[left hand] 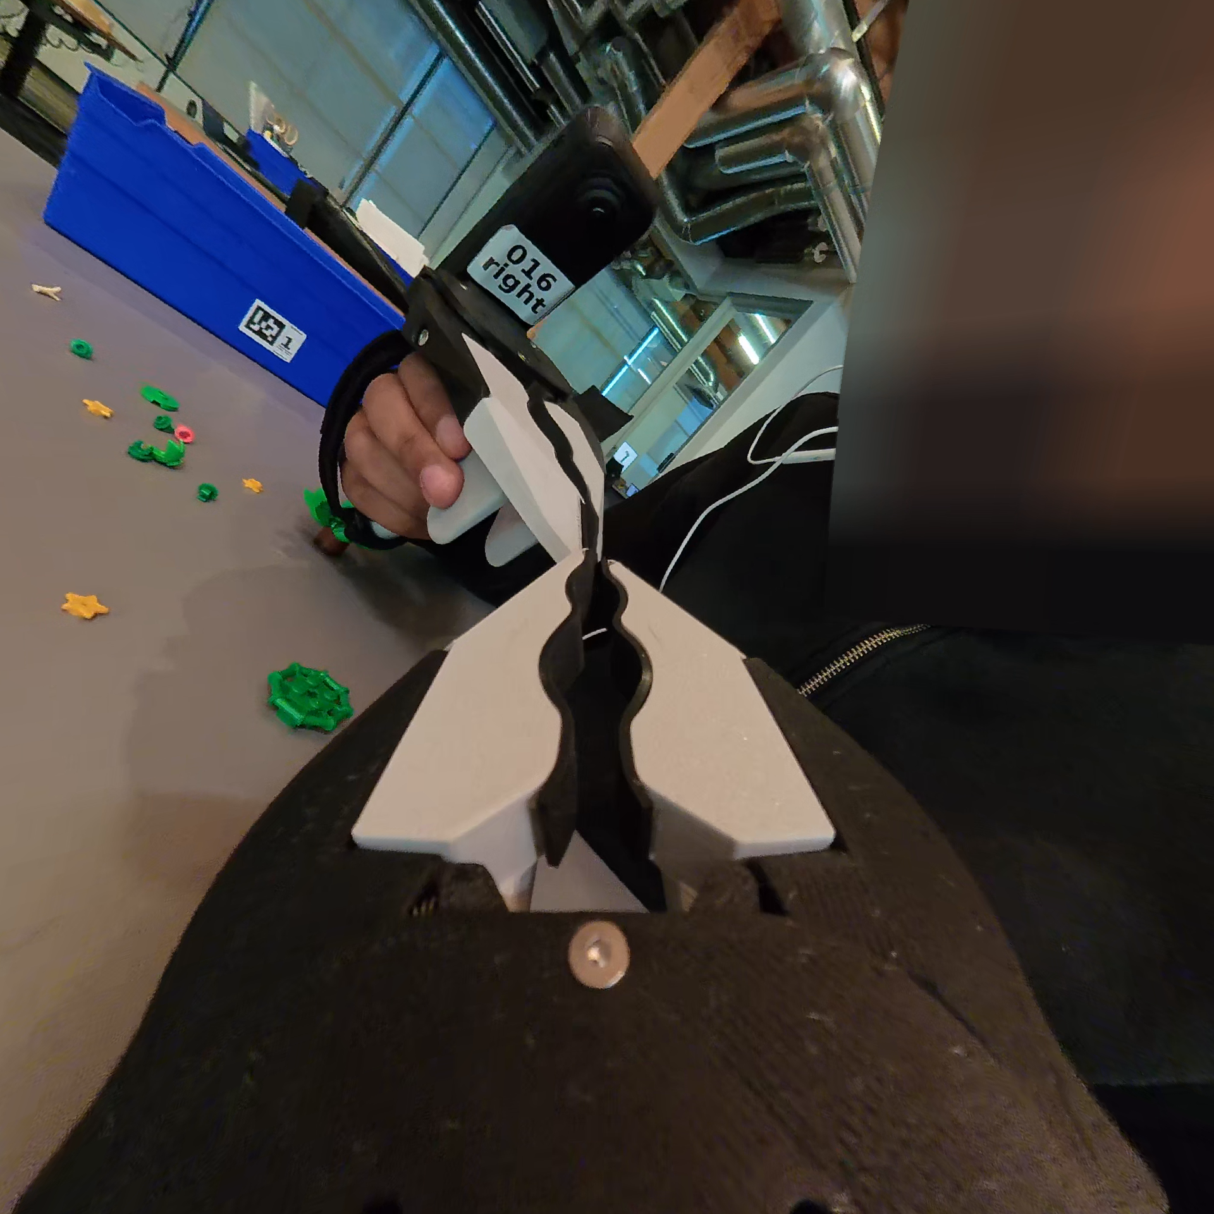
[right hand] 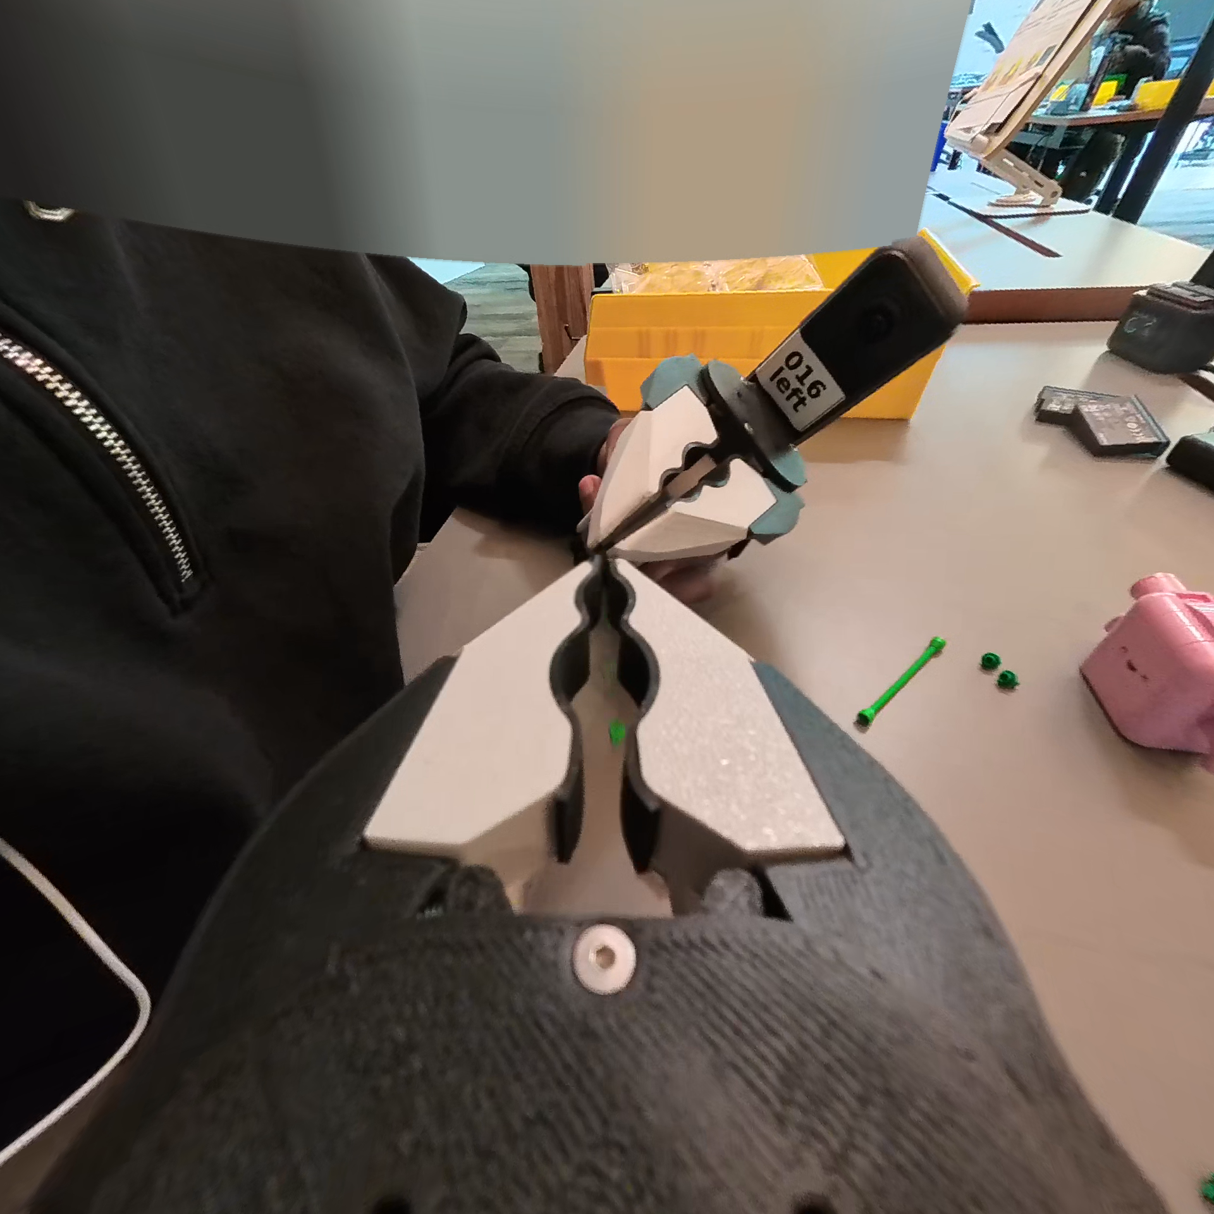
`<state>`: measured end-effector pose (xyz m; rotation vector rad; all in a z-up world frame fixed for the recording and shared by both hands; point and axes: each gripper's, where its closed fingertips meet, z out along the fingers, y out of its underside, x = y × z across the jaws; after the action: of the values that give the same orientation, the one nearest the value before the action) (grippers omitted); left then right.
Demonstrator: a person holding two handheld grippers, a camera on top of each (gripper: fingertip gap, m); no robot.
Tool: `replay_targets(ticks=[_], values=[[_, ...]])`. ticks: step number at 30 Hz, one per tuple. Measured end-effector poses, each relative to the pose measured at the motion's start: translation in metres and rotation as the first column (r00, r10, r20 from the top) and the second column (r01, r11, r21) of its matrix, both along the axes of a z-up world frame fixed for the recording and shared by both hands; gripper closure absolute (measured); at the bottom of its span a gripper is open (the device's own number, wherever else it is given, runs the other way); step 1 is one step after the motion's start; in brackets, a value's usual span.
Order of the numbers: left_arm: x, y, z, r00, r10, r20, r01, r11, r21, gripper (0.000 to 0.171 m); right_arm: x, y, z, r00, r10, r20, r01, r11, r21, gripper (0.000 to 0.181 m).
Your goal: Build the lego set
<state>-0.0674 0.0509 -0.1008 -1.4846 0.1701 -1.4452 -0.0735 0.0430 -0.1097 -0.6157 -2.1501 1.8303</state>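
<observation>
Both grippers are held up over the table, in front of the person's black jacket, and meet tip to tip. My left gripper (left hand: 594,560) is shut; it also shows in the right wrist view (right hand: 591,545), with its pads together. My right gripper (right hand: 601,563) is shut too; it shows in the left wrist view (left hand: 586,544). I see no piece between either pair of pads. Loose Lego lies on the grey table: a green round web piece (left hand: 309,696), yellow stars (left hand: 84,604), small green pieces (left hand: 157,453), a pink ring (left hand: 184,433), a green rod (right hand: 900,683) and two green studs (right hand: 995,670).
A blue bin (left hand: 197,223) stands at the far left of the table, a yellow bin (right hand: 722,341) behind the left gripper. A pink block (right hand: 1163,676) and black flat items (right hand: 1103,420) lie at the right. A small green and brown build (left hand: 328,519) sits behind the hand. Both grippers' tips are close together, under 4 cm apart. It is some 20 centimetres from my right tips to the pink block (right hand: 1163,676).
</observation>
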Motion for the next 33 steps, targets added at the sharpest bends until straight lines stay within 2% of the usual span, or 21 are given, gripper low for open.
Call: replay_targets(ticks=[3, 7, 10, 13, 16, 19, 20, 25, 30, 33], values=[[-0.001, 0.001, 0.000, 1.000, 0.018, -0.015, -0.018, 1.000, 0.006, 0.171, -0.001, 0.001, -0.001, 1.000, -0.004, 0.016, 0.004, 1.000, 0.003, 0.181], [-0.012, 0.003, 0.004, 0.996, 0.080, -0.026, -0.079, 0.997, 0.026, 0.171, -0.009, 0.016, 0.000, 0.997, -0.082, 0.008, 0.082, 0.996, 0.021, 0.181], [-0.029, 0.006, 0.005, 0.979, 0.174, -0.108, -0.170, 0.984, 0.045, 0.171, -0.017, 0.032, 0.003, 0.988, -0.157, 0.017, 0.156, 0.988, 0.007, 0.179], [-0.051, 0.006, 0.003, 0.913, 0.304, -0.272, -0.289, 0.953, 0.093, 0.171, -0.022, 0.044, 0.007, 0.977, -0.211, 0.032, 0.212, 0.977, -0.023, 0.175], [-0.060, -0.001, -0.007, 0.811, 0.346, -0.472, -0.319, 0.937, 0.139, 0.170, -0.025, 0.051, 0.009, 0.969, -0.244, 0.042, 0.245, 0.969, -0.031, 0.174], [-0.059, -0.014, -0.026, 0.687, 0.309, -0.658, -0.276, 0.948, 0.157, 0.165, -0.025, 0.050, 0.006, 0.968, -0.248, 0.050, 0.249, 0.968, -0.018, 0.173], [-0.056, -0.019, -0.034, 0.666, 0.284, -0.690, -0.250, 0.956, 0.152, 0.165, -0.025, 0.049, 0.005, 0.967, -0.249, 0.050, 0.250, 0.968, -0.010, 0.172], [-0.042, -0.047, -0.071, 0.656, 0.065, -0.752, -0.108, 0.994, -0.008, 0.159, -0.026, 0.048, 0.001, 0.964, -0.261, 0.043, 0.260, 0.965, 0.029, 0.171], [-0.040, -0.054, -0.094, 0.540, 0.005, -0.842, -0.082, 0.996, -0.047, 0.161, -0.027, 0.049, -0.001, 0.964, -0.258, 0.055, 0.257, 0.966, 0.026, 0.171], [-0.036, -0.059, -0.105, 0.519, -0.055, -0.853, -0.067, 0.992, -0.104, 0.160, -0.028, 0.048, -0.002, 0.965, -0.256, 0.058, 0.255, 0.967, 0.024, 0.170]])
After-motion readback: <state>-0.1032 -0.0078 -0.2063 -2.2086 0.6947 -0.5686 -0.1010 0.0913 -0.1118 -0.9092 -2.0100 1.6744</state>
